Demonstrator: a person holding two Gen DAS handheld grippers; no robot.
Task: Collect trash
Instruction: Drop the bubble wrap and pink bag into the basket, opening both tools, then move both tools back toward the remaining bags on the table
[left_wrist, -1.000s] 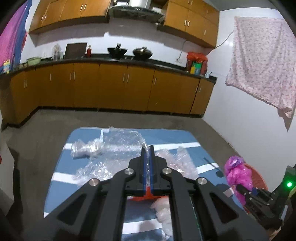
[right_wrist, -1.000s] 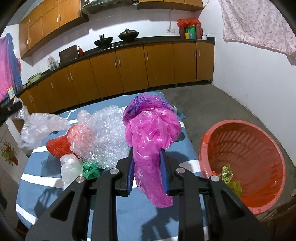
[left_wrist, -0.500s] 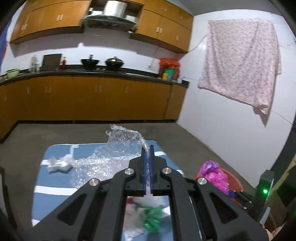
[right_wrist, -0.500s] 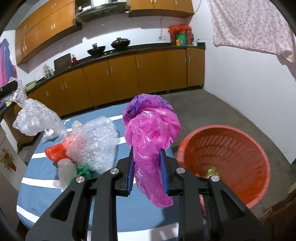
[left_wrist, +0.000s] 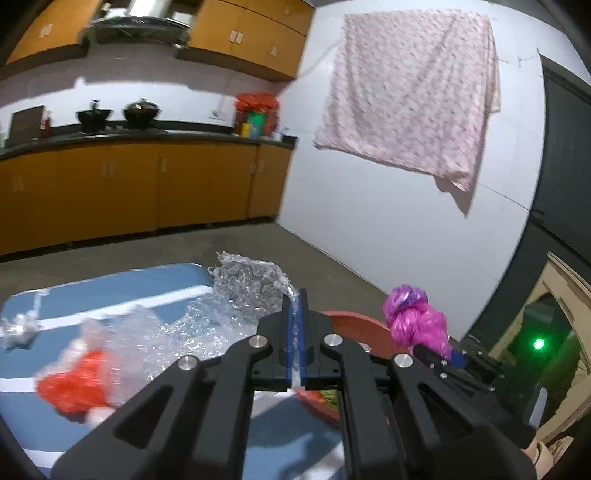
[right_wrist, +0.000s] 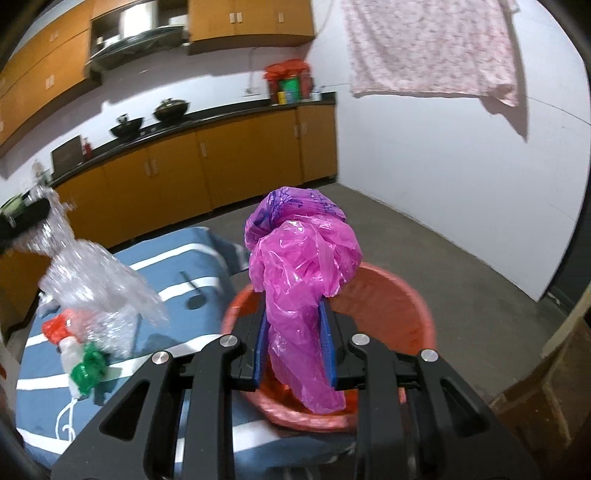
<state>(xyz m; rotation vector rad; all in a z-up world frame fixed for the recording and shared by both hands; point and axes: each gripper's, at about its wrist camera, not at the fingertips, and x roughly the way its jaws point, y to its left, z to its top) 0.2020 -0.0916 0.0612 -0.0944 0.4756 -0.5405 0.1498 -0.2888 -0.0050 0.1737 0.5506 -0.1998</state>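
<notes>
Pink bag (right_wrist: 303, 266) now over red basin (right_wrist: 413, 295) | no legible txt

left gripper (left_wrist: 294, 310) clamped tight on crinkly bubble wrap (left_wrist: 243, 295), blurry red bag (left_wrist: 74, 384) near left on blue striped table (left_wrist: 110, 288), pink bag (left_wrist: 413, 321) right over red basket (left_wrist: 354, 325)

A home kitchen: wooden cabinets (left_wrist: 129, 184), woks (right_wrist: 147, 118), range hood (right_wrist: 136, 33).

A basin (right_wrist: 406, 295) is placed on the floor just right of the mattress (right_wrist: 177, 266). A plastic bag (right_wrist: 303, 280) is held above the basin. Left of it, bubble wrap (right_wrist: 96, 280) is suspended over a pile of wrappers (right_wrist: 85, 354) lying on the mattress.
</notes>
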